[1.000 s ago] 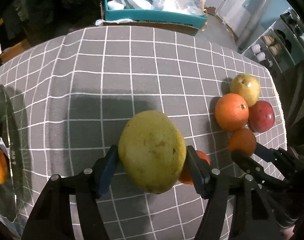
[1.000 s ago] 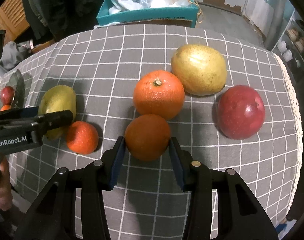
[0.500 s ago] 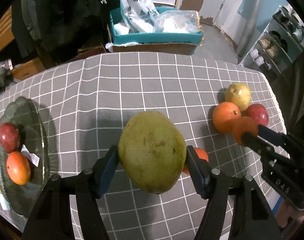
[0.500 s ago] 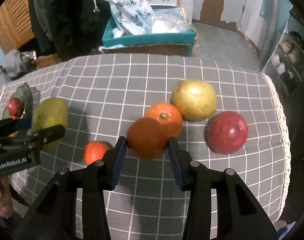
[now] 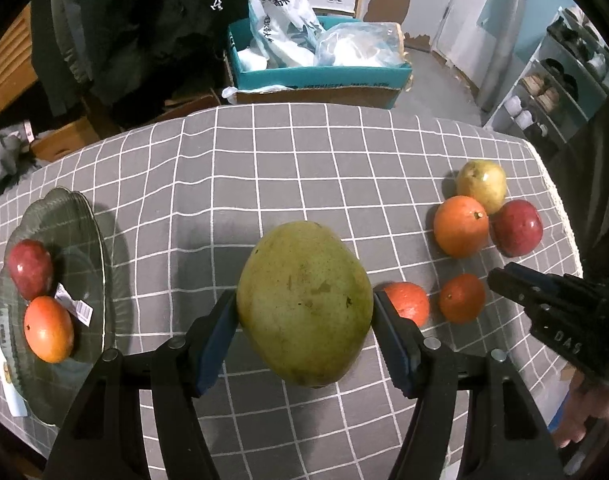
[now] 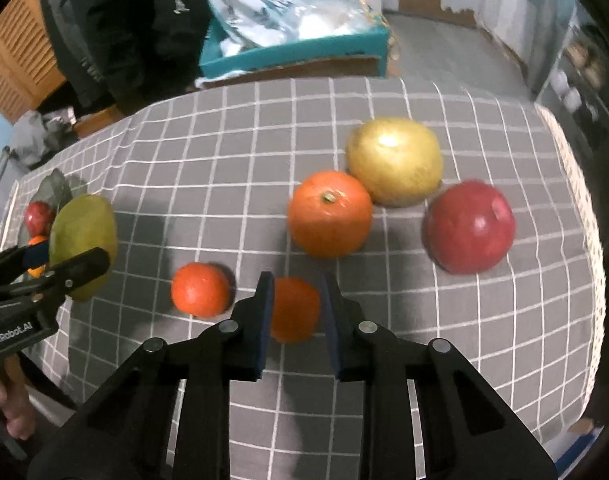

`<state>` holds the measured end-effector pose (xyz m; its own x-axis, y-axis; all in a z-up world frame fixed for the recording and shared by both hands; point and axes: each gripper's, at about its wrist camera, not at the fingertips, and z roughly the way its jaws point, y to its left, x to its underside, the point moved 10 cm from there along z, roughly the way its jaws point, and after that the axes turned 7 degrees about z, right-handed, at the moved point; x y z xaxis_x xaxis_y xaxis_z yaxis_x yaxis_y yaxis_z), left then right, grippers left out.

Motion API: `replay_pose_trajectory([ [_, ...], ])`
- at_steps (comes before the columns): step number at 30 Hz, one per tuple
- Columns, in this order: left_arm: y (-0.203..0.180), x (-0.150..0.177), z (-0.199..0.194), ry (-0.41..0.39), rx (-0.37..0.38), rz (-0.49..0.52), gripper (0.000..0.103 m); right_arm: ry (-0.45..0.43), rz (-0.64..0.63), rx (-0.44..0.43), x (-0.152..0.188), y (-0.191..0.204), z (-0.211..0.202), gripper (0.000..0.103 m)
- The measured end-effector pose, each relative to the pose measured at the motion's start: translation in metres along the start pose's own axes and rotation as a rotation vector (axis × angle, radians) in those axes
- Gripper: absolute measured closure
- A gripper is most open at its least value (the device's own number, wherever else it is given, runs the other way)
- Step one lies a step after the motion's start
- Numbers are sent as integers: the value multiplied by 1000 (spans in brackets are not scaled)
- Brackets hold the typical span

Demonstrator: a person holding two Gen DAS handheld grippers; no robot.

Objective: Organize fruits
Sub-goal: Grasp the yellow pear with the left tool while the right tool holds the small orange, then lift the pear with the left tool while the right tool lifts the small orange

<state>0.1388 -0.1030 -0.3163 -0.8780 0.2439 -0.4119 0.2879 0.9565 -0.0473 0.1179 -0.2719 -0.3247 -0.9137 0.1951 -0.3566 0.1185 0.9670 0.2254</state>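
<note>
My left gripper is shut on a large green mango and holds it above the table; it shows at the left of the right wrist view. My right gripper stands above the table with a narrow gap between its jaws and grips nothing. A small orange lies on the cloth below that gap, also seen in the left wrist view. Another small orange lies to its left. A big orange, a yellow pear and a red apple sit behind.
A glass plate at the table's left holds a red fruit and an orange fruit. A teal box with bags stands beyond the far edge. The grey checked cloth covers the table.
My right gripper let go of the small orange, which now lies on the cloth, and its jaws narrowed. Both grippers rose higher, the left still holding the mango.
</note>
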Motion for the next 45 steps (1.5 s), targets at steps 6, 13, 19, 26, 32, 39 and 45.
replay_pose_trajectory([
  [6,2,9,12,33,3,-15,35,40,28,-24,9,-2,10,64],
  [13,8,14,18,46,-3,-22,35,92,-16,-3,16,6,36,57],
  [19,16,17,22,55,-7,-35,35,136,-35,25,21,5,56,57],
  [26,15,18,22,58,-7,-30,35,96,-73,72,18,5,50,61],
  [32,12,14,13,38,-9,-19,35,-3,-102,104,1,14,17,61],
  [39,10,4,-14,-23,-19,8,35,-98,-133,106,-17,31,-18,61],
  [45,14,-4,-36,-71,-24,6,35,-170,-158,110,-29,36,-46,61],
])
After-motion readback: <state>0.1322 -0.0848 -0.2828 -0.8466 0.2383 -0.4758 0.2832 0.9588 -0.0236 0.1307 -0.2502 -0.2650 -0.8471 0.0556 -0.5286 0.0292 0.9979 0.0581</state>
